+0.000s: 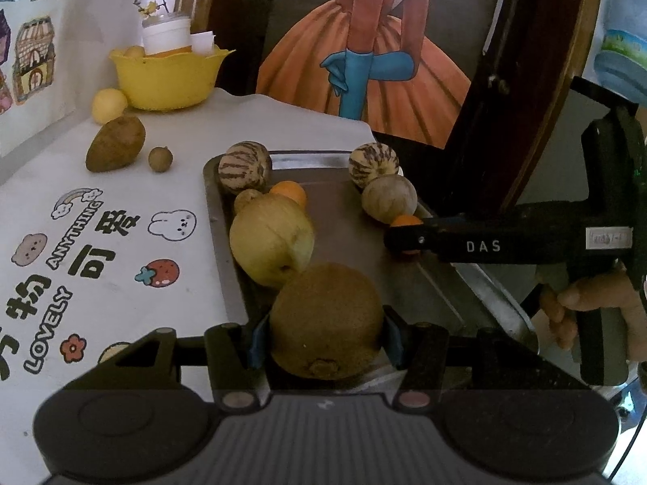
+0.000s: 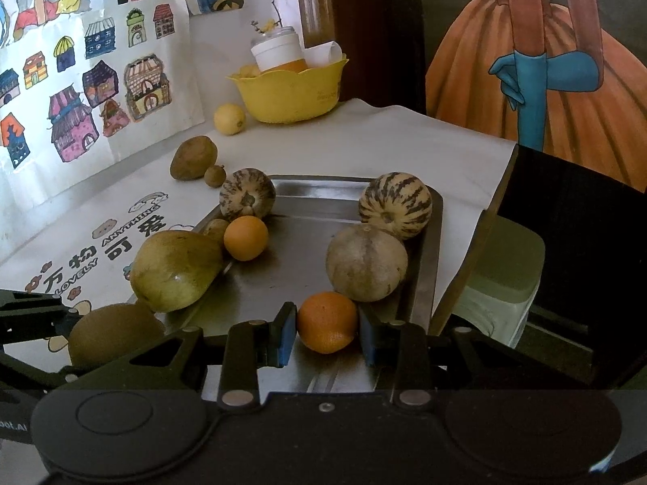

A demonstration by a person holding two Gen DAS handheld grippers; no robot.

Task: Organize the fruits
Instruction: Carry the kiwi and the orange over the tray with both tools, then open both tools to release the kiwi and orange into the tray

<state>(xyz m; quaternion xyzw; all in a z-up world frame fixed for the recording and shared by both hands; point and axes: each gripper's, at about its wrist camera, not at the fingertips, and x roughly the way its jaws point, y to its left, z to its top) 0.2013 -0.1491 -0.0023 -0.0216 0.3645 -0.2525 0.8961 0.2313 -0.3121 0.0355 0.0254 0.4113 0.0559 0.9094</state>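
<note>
In the left wrist view my left gripper (image 1: 323, 337) is shut on a brown kiwi (image 1: 325, 319), its blue pads pressed on both sides, over the near end of a metal tray (image 1: 347, 238). In the right wrist view my right gripper (image 2: 326, 337) is shut on a small orange (image 2: 326, 321) low over the tray (image 2: 299, 270). The right gripper (image 1: 404, 238) also reaches in from the right in the left wrist view. On the tray lie a pear (image 2: 174, 270), another orange (image 2: 245, 237), a pale melon (image 2: 366, 262) and two striped melons (image 2: 394, 204) (image 2: 246, 199).
Beyond the tray, on the printed white tablecloth (image 1: 113, 242), lie a brown oval fruit (image 1: 115, 143), a small brown fruit (image 1: 160, 158) and a yellow lemon (image 1: 108, 105). A yellow bowl (image 1: 165, 79) with a jar stands at the back. A dark wooden frame (image 1: 505, 129) rises on the right.
</note>
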